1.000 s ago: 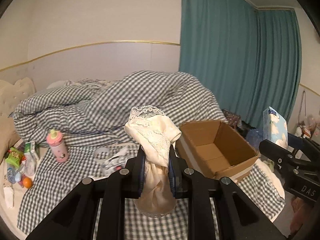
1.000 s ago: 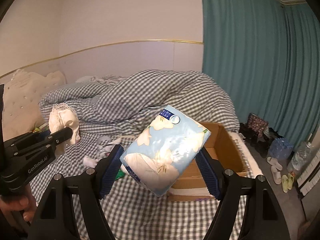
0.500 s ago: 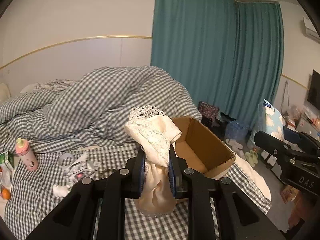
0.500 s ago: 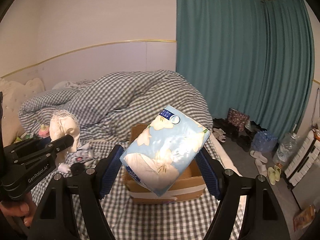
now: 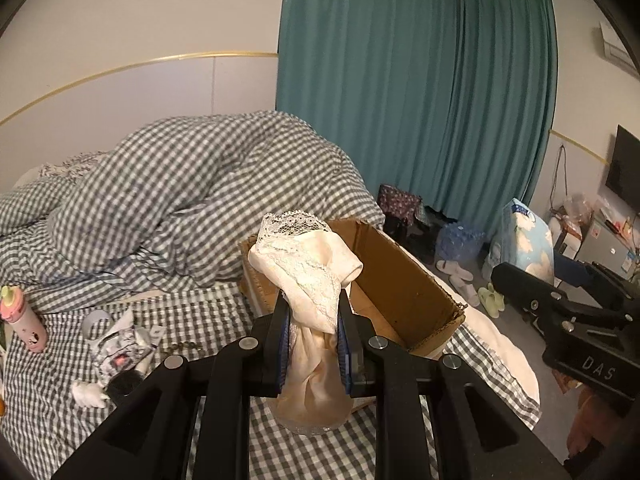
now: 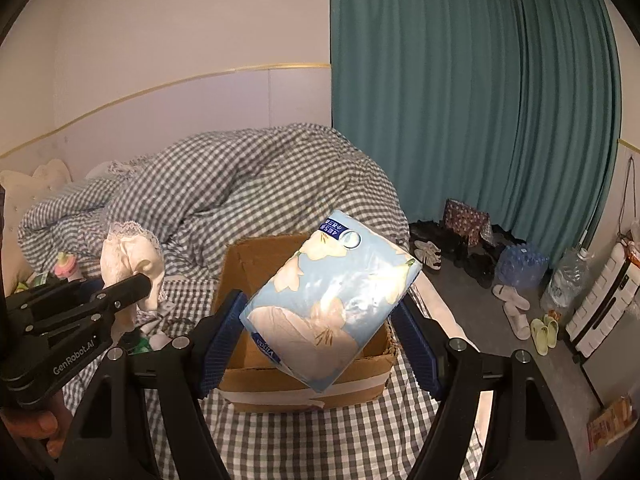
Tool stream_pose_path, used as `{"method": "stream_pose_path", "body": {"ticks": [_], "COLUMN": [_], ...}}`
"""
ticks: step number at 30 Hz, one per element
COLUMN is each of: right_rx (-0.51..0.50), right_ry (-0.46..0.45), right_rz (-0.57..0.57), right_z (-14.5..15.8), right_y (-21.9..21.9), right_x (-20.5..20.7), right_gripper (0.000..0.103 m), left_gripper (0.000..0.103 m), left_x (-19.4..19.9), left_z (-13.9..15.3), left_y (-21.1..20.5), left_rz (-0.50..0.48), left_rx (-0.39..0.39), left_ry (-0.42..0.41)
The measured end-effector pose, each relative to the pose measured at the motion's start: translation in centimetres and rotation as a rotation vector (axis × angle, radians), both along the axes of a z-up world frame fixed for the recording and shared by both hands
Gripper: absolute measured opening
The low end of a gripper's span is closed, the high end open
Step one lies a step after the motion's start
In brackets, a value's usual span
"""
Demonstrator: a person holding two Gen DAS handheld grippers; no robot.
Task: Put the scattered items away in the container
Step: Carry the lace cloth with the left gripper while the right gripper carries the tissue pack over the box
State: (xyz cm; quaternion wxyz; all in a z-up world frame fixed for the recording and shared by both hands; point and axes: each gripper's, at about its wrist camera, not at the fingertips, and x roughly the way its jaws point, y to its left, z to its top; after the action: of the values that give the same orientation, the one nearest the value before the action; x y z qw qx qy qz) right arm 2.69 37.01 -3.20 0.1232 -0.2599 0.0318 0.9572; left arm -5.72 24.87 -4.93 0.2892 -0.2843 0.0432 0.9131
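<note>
My left gripper (image 5: 311,308) is shut on a cream lace garment (image 5: 306,268) and holds it up just in front of the open cardboard box (image 5: 404,284) on the bed. My right gripper (image 6: 320,312) is shut on a light blue tissue pack (image 6: 332,304) with flower print, held in the air over the box's near wall (image 6: 280,380). The left gripper with the garment also shows in the right wrist view (image 6: 132,264), left of the box. The right gripper with the pack shows in the left wrist view (image 5: 524,244), right of the box.
A rumpled checked duvet (image 5: 192,188) lies behind the box. A pink bottle (image 5: 24,320), a tape roll (image 5: 94,318) and small crumpled items (image 5: 120,352) lie on the checked sheet at left. Shoes (image 6: 516,308), water bottles (image 6: 520,264) and a teal curtain (image 6: 460,100) are at right.
Both grippers have swung right and closer to the box, still holding the garment and the tissue pack. The box now looks larger and nearer to centre in both views.
</note>
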Motion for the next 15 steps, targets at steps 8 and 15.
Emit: {"method": "stream_pose_path", "body": {"ticks": [8, 15], "right_rx": [-0.021, -0.021], "right_ry": [-0.051, -0.097], "right_rz": [-0.011, 0.006], "right_z": [-2.4, -4.3], "right_y": [2.7, 3.7], "right_x": [-2.9, -5.9], "right_gripper": [0.074, 0.074], "left_gripper": [0.020, 0.020], "left_x": [-3.0, -5.3], "left_z": [-1.8, -4.2], "left_y": [0.9, 3.4], "left_rz": [-0.020, -0.030], "left_rx": [-0.017, -0.032], "left_ry": [-0.038, -0.082]}}
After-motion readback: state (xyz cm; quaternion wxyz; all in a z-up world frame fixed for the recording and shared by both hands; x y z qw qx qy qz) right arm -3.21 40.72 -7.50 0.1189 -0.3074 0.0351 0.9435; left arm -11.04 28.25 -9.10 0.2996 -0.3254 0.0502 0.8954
